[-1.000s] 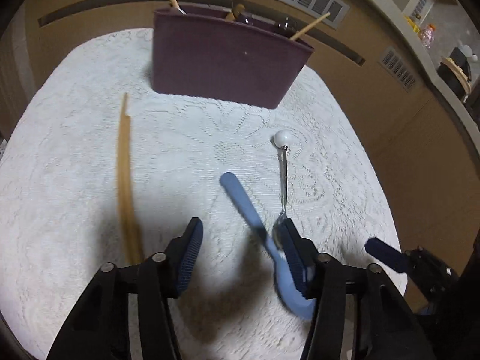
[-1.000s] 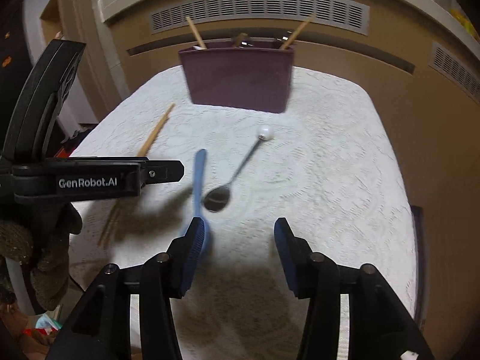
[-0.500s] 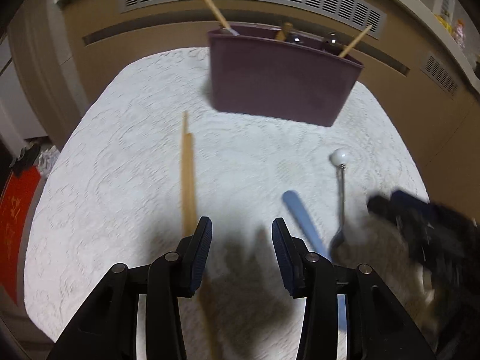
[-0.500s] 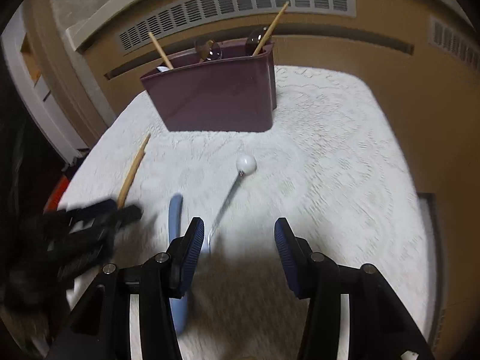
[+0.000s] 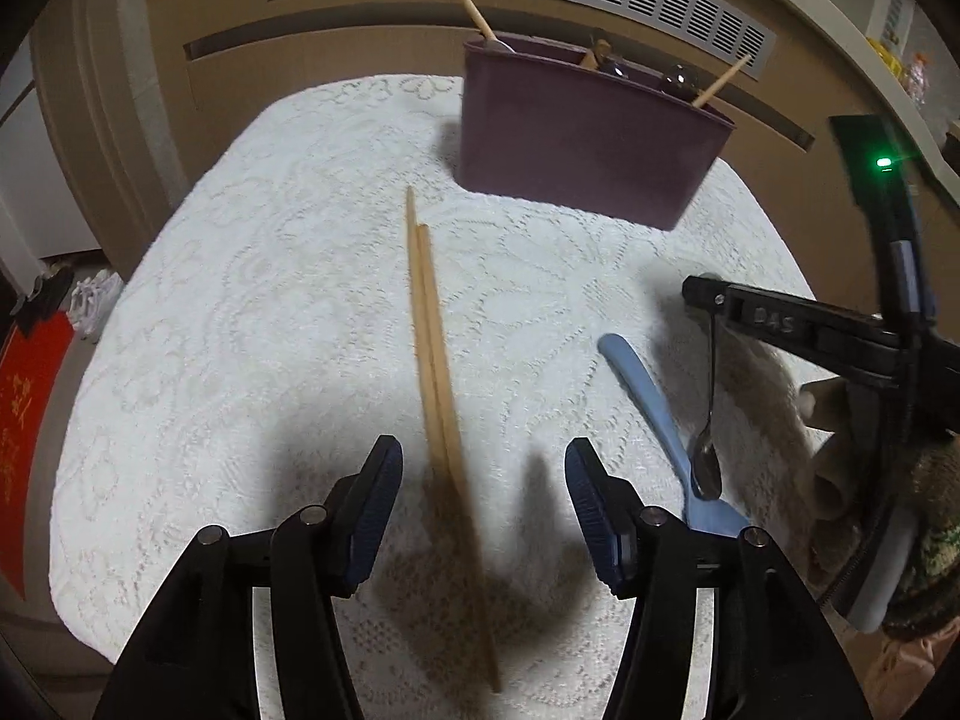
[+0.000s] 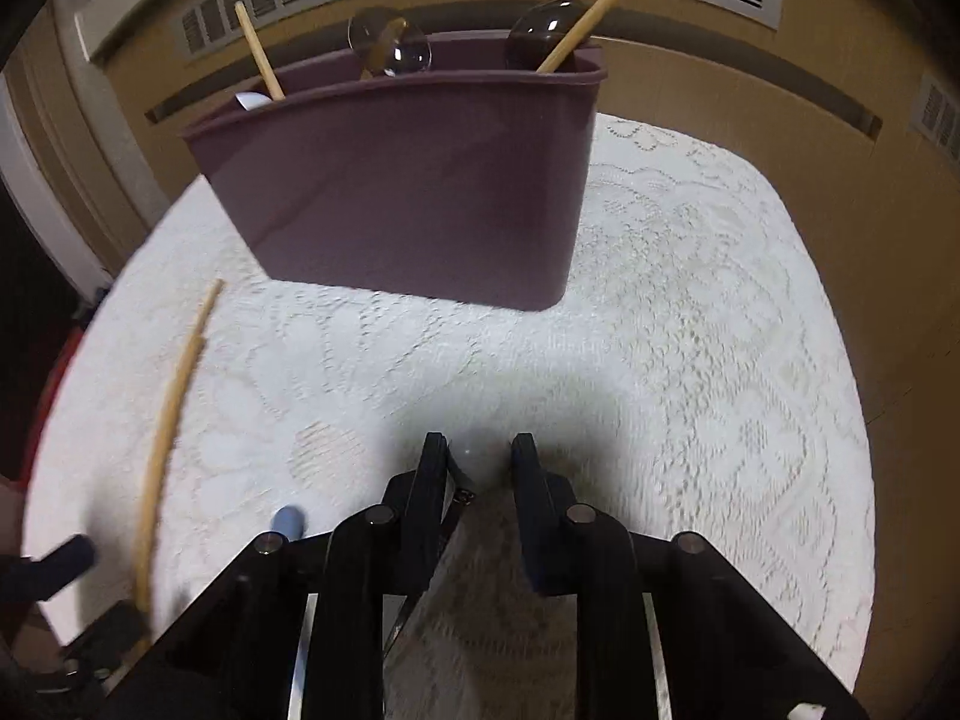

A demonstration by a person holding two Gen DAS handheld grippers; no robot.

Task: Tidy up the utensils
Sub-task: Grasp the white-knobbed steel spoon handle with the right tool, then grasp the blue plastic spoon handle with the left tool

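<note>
A pair of wooden chopsticks (image 5: 435, 360) lies on the white lace cloth and runs between the fingers of my open left gripper (image 5: 483, 480), which is not touching it. My right gripper (image 6: 479, 462) is shut on the white ball end (image 6: 477, 457) of a thin metal spoon (image 5: 708, 450); the spoon's bowl rests over a blue spoon (image 5: 654, 408). The right gripper also shows in the left wrist view (image 5: 702, 294). The purple utensil holder (image 5: 585, 144) stands at the back with several utensils in it; it also shows in the right wrist view (image 6: 414, 192).
The lace-covered table (image 5: 240, 330) ends at a brown wall with vents behind the holder. The chopsticks (image 6: 168, 426) and the blue spoon's handle tip (image 6: 289, 521) show left of my right gripper. A red mat (image 5: 24, 420) lies on the floor at left.
My right gripper moved forward and shut on the metal spoon's ball end. My left gripper shifted left to straddle the chopsticks and opened wider.
</note>
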